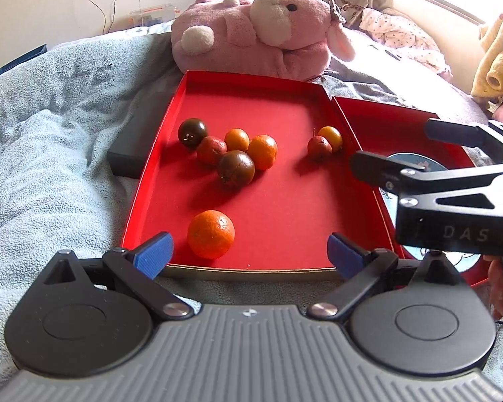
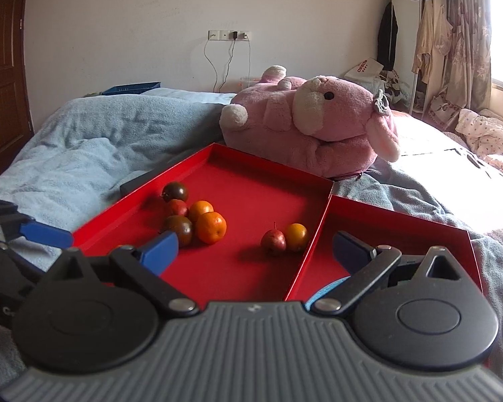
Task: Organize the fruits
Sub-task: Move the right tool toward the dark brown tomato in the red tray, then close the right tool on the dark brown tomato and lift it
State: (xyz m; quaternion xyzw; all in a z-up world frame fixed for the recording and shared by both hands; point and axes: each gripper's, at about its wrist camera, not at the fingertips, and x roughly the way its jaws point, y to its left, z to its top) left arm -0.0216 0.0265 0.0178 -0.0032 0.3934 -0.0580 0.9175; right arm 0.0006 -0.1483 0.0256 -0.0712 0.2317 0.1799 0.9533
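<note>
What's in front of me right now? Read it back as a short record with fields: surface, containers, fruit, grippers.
surface: bed with a blue blanket; pink plush toy behind the trays
containers: left red tray holds all the fruit; right red tray beside it holds a blue plate
fruit: lone orange nearest; cluster of five mid-tray; pair by the right wall
grippers: left gripper open, empty; right gripper open, empty

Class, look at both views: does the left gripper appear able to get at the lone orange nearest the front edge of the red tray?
Probably yes. The left gripper is open, and the lone orange lies just ahead between its fingers, apart from the other fruit, with only the red tray rim's low front edge to clear.
</note>
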